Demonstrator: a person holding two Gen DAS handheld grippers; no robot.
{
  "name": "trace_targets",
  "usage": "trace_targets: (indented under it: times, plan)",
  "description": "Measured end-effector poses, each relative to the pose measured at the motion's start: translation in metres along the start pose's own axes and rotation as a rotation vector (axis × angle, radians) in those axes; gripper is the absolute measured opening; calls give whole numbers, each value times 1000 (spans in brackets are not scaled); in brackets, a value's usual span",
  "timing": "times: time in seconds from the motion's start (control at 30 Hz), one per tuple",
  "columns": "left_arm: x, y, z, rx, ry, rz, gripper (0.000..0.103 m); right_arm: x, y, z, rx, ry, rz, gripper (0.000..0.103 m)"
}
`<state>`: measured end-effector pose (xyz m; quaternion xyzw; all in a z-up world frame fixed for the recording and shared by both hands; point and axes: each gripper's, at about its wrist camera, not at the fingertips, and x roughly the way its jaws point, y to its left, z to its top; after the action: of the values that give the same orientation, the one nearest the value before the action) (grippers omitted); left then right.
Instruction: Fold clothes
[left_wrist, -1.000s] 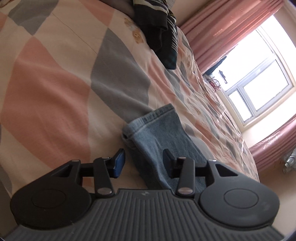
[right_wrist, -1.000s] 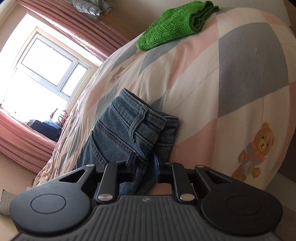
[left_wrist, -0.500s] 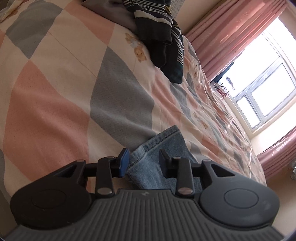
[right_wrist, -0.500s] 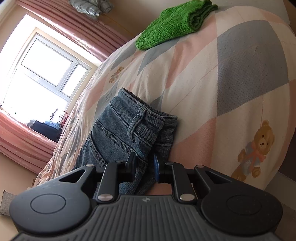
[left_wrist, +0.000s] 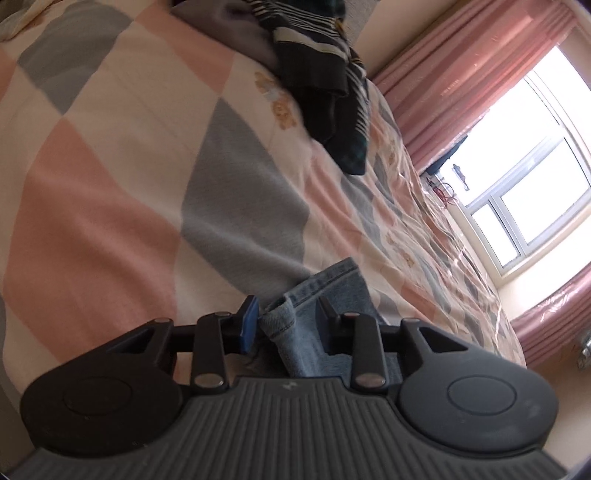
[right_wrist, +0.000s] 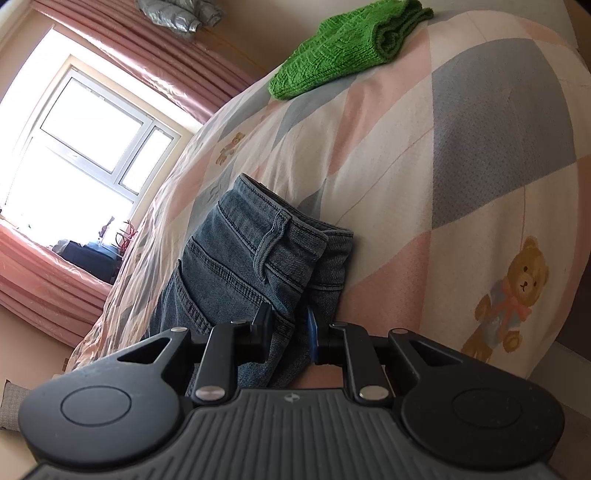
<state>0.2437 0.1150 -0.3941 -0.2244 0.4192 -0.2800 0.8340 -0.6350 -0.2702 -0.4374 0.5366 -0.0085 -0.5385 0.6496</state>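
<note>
Two grips: jeans (right_wrist: 258, 258) on bed (left_wrist: 110, 184), green knit (right_wrist: 343, 48) beyond.
Right gripper (right_wrist: 290, 328): clenched on waistband.
Left gripper (left_wrist: 286, 325): moved onto hem, jaws narrowed, not yet pinching.
Meaning: fold lift imminent.

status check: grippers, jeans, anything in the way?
Right gripper clamped on jeans waistband. Left gripper astride hem, not pinching. Nothing blocking.

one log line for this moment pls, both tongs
left tongs: around jeans hem, not clamped | right tongs: shut on jeans waistband | bed: green knit lying apart
</note>
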Motion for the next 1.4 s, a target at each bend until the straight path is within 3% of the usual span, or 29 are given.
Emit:
trace_targets:
  times: [0.13,0.2,0.23,0.33,0.4,0.43,0.5,0.53,0.57,0.67,0.77,0.83,1.0,1.17,1.23,1.4]
  plan:
    - [15,2,-9,-5,68,-13,27,2,0,-2,0,-4,-5,17]
    - [21,4,-15,-21,81,-28,1,2,1,-2,-2,-5,-9,16]
    - [21,3,-17,-23,76,-51,0,2,2,-1,-7,-8,-12,15]
    - [1,-3,-17,-19,-12,-219,0,-4,17,3,-64,-44,0,8]
    - [-12,-3,-17,-1,-80,-305,1,-20,27,9,-114,-126,106,6]
    - [-10,1,-19,7,-68,-266,1,-29,30,12,-145,-169,158,0]
    - [7,17,-30,11,15,-147,0,-38,28,18,-165,-212,57,0]
    - [14,25,-36,8,46,-105,1,-36,16,23,-119,-183,17,0]
    - [17,33,-42,-4,53,-91,1,-33,0,26,-49,-132,1,0]
    - [18,37,-48,-31,38,-82,1,-39,-21,18,-24,-85,-5,1]
    - [19,24,-45,30,45,-44,1,-43,-19,13,-4,-69,60,15]
    - [19,24,-43,33,51,-42,1,-39,-11,13,0,-53,75,30]
    - [18,24,-42,14,55,-39,2,-15,-2,16,37,-31,106,30]
    - [20,20,-41,35,65,-17,2,21,-1,23,91,4,91,29]
    - [19,17,-40,56,71,-10,2,29,-6,20,153,17,92,10]
    - [11,11,-35,113,70,-15,1,-17,29,26,50,-113,179,6]
